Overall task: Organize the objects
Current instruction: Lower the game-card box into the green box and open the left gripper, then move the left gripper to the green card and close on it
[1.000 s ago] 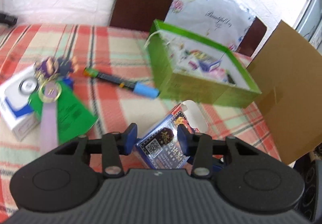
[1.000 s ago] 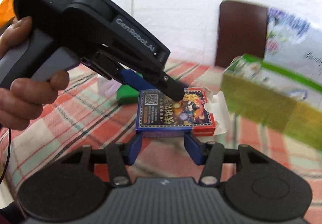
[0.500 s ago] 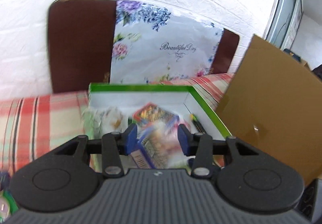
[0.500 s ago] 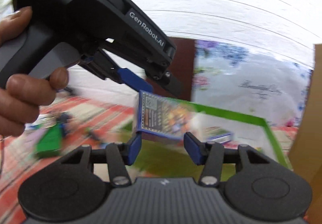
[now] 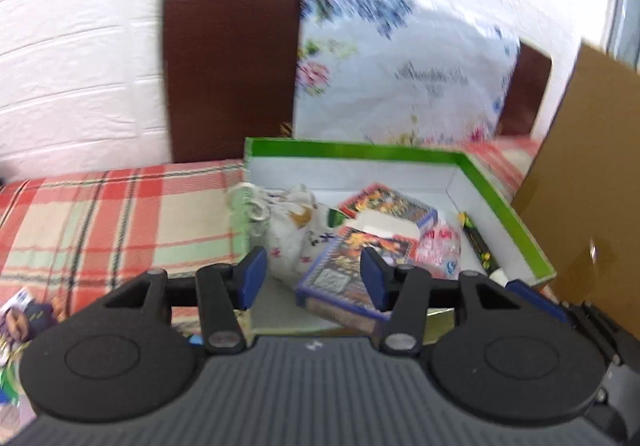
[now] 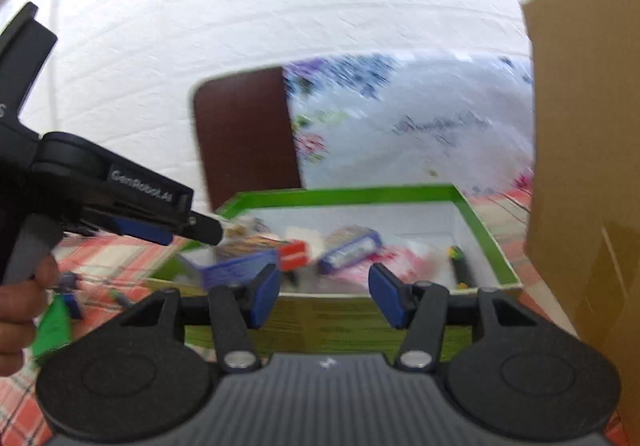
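Observation:
A green box [image 5: 504,205] with a white inside stands on the checked tablecloth. The blue card box [image 5: 344,278] lies tilted inside it, at the near edge, on top of other items: a second card box [image 5: 388,201], a white floral pouch [image 5: 292,230] and a dark pen [image 5: 476,242]. My left gripper [image 5: 312,278] is open over the green box's near edge; the blue card box lies loose between its fingers. My right gripper [image 6: 324,294] is open and empty in front of the green box [image 6: 480,230]. The left gripper also shows in the right wrist view [image 6: 152,230].
A brown cardboard panel [image 5: 584,181] stands close on the right of the green box. A floral gift bag [image 5: 400,69] and a dark chair back [image 5: 228,65] are behind it. Green and purple items [image 6: 56,322] lie on the cloth to the left.
The left gripper carried the blue card box from the cloth over the green box and opened; the card box now lies inside. The right gripper followed and stayed open.

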`<state>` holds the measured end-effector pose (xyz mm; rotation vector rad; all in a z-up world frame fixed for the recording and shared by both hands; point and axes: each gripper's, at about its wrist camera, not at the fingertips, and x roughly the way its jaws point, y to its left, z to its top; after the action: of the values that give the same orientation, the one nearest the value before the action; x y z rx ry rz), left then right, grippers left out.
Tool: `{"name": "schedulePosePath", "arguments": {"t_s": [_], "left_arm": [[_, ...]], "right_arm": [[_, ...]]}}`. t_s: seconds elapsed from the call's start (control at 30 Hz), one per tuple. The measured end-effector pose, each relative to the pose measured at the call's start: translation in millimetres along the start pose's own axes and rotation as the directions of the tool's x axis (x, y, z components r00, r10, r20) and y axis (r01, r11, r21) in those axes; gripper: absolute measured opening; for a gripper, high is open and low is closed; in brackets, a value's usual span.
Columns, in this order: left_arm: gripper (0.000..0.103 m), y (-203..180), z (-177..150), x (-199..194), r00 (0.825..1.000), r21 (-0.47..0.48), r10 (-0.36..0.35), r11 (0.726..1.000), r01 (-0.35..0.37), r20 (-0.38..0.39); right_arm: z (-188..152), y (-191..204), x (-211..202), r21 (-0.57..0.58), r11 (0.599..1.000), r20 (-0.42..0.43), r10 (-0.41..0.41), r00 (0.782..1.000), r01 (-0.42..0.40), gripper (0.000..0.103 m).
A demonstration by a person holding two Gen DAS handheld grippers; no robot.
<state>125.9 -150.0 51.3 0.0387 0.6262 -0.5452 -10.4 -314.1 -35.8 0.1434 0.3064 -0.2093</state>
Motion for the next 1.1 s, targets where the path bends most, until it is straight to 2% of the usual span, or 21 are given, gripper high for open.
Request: {"name": "schedulePosePath", "arguments": {"t_s": [0.07, 0.17, 0.23, 0.37, 0.47, 0.53, 0.67, 0.77, 0.9, 1.1], "left_arm": [[0.054, 11.4, -2.7, -14.0, 1.0, -0.046, 0.005, 0.999, -0.005, 0.013], [0.054, 22.8, -8.4, -30.5, 1.0, -0.084, 0.017, 0.996, -0.016, 0.019], [0.055, 26.6, -13.0, -38.7, 0.999, -0.089, 0.033, 0.996, -0.031, 0.022], [0.055, 29.6, -22.7, -45.3, 0.998, -0.088, 0.061, 0.994, -0.061, 0.003], [0.055, 27.3, -29.9, -46.8, 0.997, -0.07, 0.077, 0.994, -0.078, -0.02], [0.055, 26.3, -35.6, -49.3, 0.997, -0.053, 0.08, 0.995, -0.081, -0.022], [0.056, 17.6, -46.7, -46.4, 0.994, -0.012, 0.099, 0.995, -0.1, -0.053], [0.056, 12.5, -55.1, -49.0, 0.993, 0.002, 0.101, 0.995, -0.101, -0.068], [0.061, 6.5, -64.6, -54.9, 0.99, 0.033, 0.127, 0.992, -0.125, -0.068], [0.061, 10.0, -77.2, -64.8, 0.983, 0.042, 0.167, 0.985, -0.164, -0.078]], "right_arm": [[2.7, 16.0, -1.0, -0.088, 0.996, 0.005, 0.021, 1.0, -0.021, 0.051], [5.3, 36.3, 6.3, -0.136, 0.988, -0.019, 0.073, 0.997, -0.074, 0.05], [6.3, 49.3, 16.8, -0.171, 0.982, -0.047, 0.076, 0.996, -0.083, 0.049], [11.0, 58.3, 54.4, -0.188, 0.982, -0.064, -0.014, 0.998, 0.002, 0.046], [16.6, 49.5, 74.5, -0.148, 0.987, -0.117, -0.077, 0.99, 0.06, 0.046], [17.9, 41.0, 62.6, -0.1, 0.994, -0.109, -0.053, 0.993, 0.042, 0.046], [12.5, 37.1, 27.0, -0.092, 0.996, -0.069, -0.025, 0.997, 0.019, 0.047], [5.6, 34.5, 1.9, -0.063, 0.998, -0.069, 0.0, 0.998, -0.005, 0.048], [-4.8, 37.1, -23.5, -0.056, 0.998, -0.094, 0.036, 0.995, -0.041, 0.048], [-20.0, 51.0, -37.8, -0.06, 0.993, -0.163, 0.092, 0.982, -0.103, 0.048]]}}
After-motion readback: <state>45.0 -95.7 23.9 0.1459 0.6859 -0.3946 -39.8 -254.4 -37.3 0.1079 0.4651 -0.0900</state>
